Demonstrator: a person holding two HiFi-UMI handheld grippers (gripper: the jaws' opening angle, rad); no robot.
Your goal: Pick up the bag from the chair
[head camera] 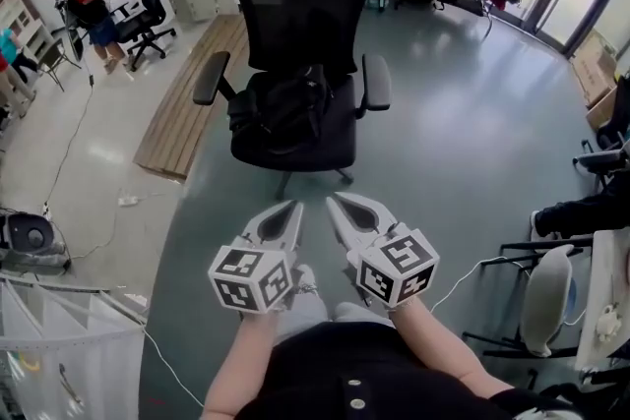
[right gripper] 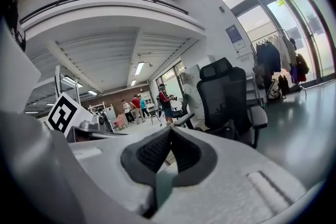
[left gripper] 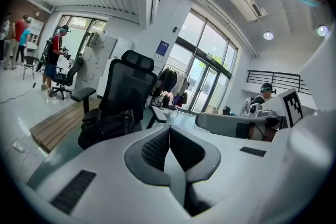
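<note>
I had both tools clenched tight with nothing between the jaws: the left gripper (head camera: 294, 208) and the right gripper (head camera: 335, 202) sat side by side low in the head view, pointing toward the chair (head camera: 300, 5). The bag (head camera: 288, 110), black, lay on the seat of that black mesh-backed chair, between its armrests (head camera: 212, 79) and well apart from both grippers. The only print on my tools was the black-and-white square patterns on their cubes (head camera: 251, 278). In the left gripper view a small blue sign (left gripper: 162, 48) hung on the wall beside the glass doors (left gripper: 207, 84), too small for me to read. A wooden platform (head camera: 187, 108) lay just left of the chair.
</note>
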